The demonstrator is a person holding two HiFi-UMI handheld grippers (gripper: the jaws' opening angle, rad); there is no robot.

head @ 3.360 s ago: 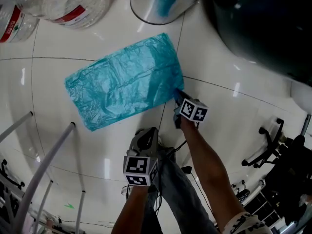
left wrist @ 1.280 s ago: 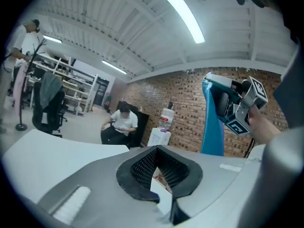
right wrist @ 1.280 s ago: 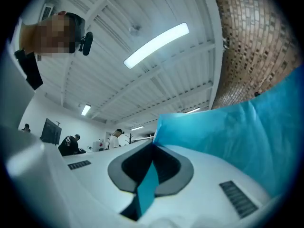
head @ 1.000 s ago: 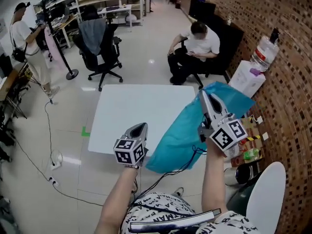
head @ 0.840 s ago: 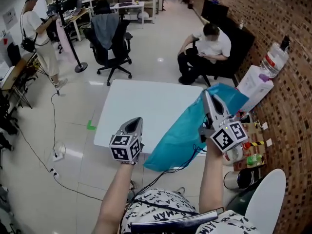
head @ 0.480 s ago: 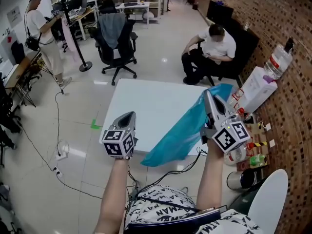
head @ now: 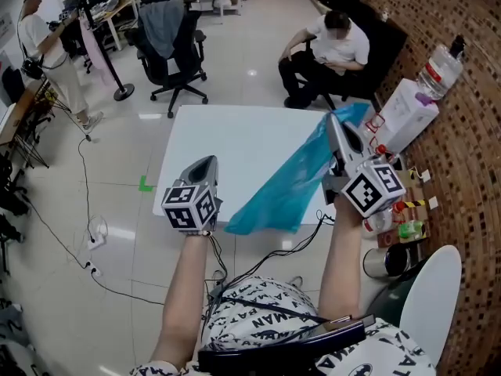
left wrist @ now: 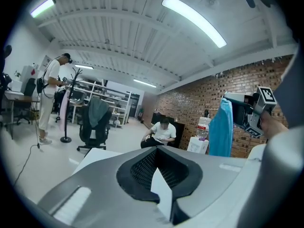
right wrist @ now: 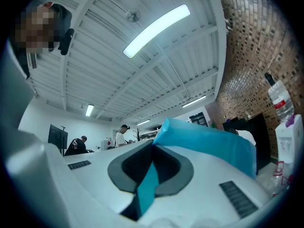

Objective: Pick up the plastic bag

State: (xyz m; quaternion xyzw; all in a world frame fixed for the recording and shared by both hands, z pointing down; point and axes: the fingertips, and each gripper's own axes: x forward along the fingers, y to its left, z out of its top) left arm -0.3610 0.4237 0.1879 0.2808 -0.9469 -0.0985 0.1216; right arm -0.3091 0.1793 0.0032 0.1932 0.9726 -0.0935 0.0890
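The teal plastic bag (head: 288, 188) hangs in the air above the white table (head: 227, 135), pinched at one corner by my right gripper (head: 335, 121), which is shut on it. In the right gripper view the bag (right wrist: 211, 144) runs out between the jaws of that gripper (right wrist: 151, 151) and drapes to the right. My left gripper (head: 205, 163) is held up to the left of the bag, apart from it and shut with nothing in it. The left gripper view shows its shut jaws (left wrist: 159, 152), with the bag (left wrist: 221, 127) hanging from the right gripper (left wrist: 247, 112).
A person sits on a dark sofa (head: 333, 49) beyond the table. An office chair (head: 168, 41) and a standing person (head: 43, 37) are at the far left. Along the brick wall stand a water bottle (head: 442, 61), small bottles and a metal pot (head: 383, 261). Cables lie on the floor.
Earlier the bag lay flat on the floor with my right gripper at its corner; now it hangs lifted in that gripper. Over the last second the left gripper drifted slightly left.
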